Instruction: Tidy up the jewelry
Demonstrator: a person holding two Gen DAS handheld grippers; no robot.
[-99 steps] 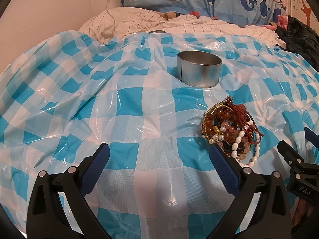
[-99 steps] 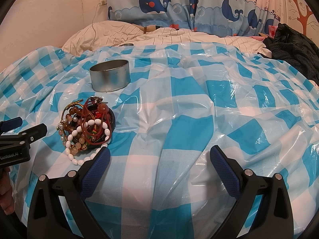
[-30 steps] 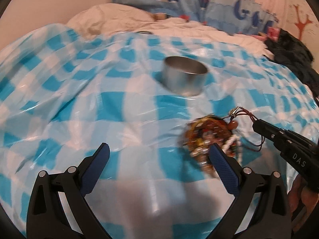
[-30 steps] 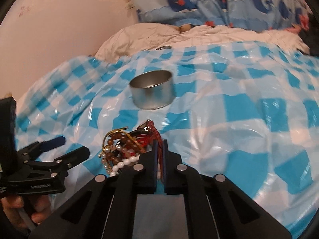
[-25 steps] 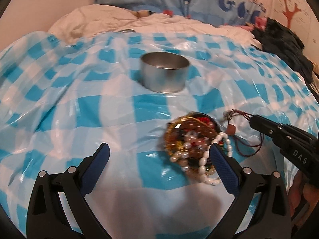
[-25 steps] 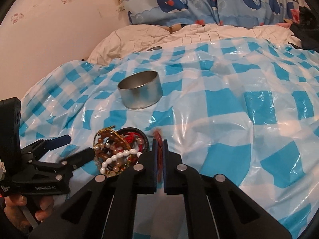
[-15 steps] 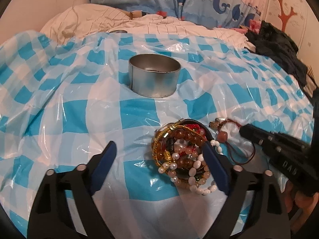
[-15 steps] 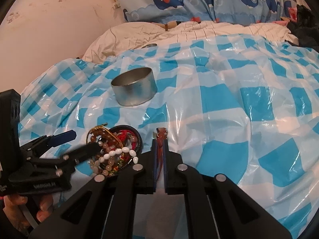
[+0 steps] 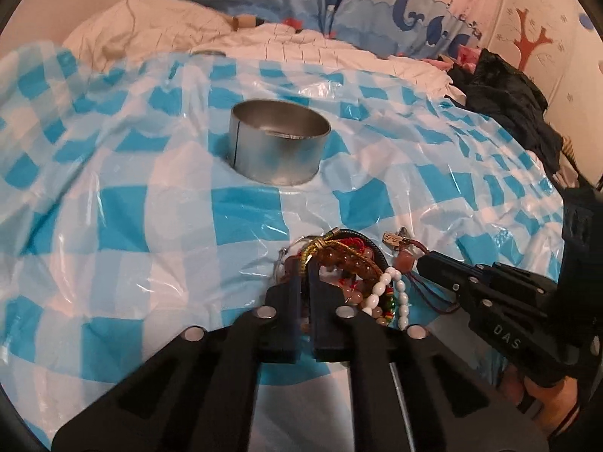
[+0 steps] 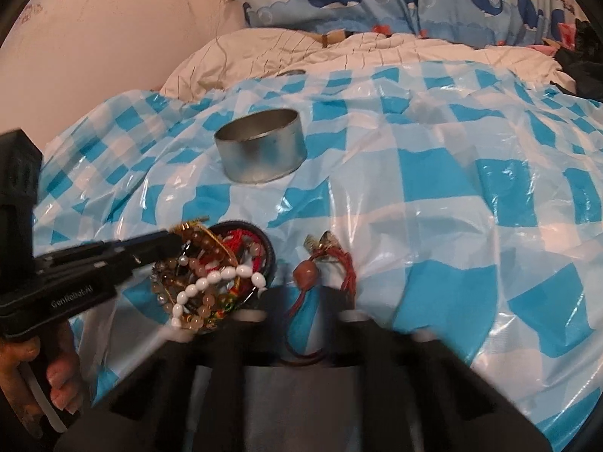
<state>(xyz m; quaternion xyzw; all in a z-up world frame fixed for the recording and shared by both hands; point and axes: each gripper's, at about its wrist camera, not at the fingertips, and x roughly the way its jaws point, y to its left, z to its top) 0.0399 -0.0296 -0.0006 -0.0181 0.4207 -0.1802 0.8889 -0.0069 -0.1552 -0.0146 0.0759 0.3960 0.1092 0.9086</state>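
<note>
Gripping one heap of bracelets point(image 9: 350, 275) with left gripper point(image 9: 304, 263); right gripper point(image 9: 424, 263) pinched on one red cord point(image 10: 305, 286), seemingly; one tin point(image 9: 278, 147) behind.

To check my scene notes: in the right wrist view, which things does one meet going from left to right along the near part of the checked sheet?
Left gripper → tangled pile of bead bracelets → red cord bracelet with a brown bead → bare checked plastic sheet.

Bracelet pile point(image 10: 211, 278) w/ L gripper point(image 10: 177, 243), red cord bracelet point(image 10: 324, 263), tin point(image 10: 262, 150)
</note>
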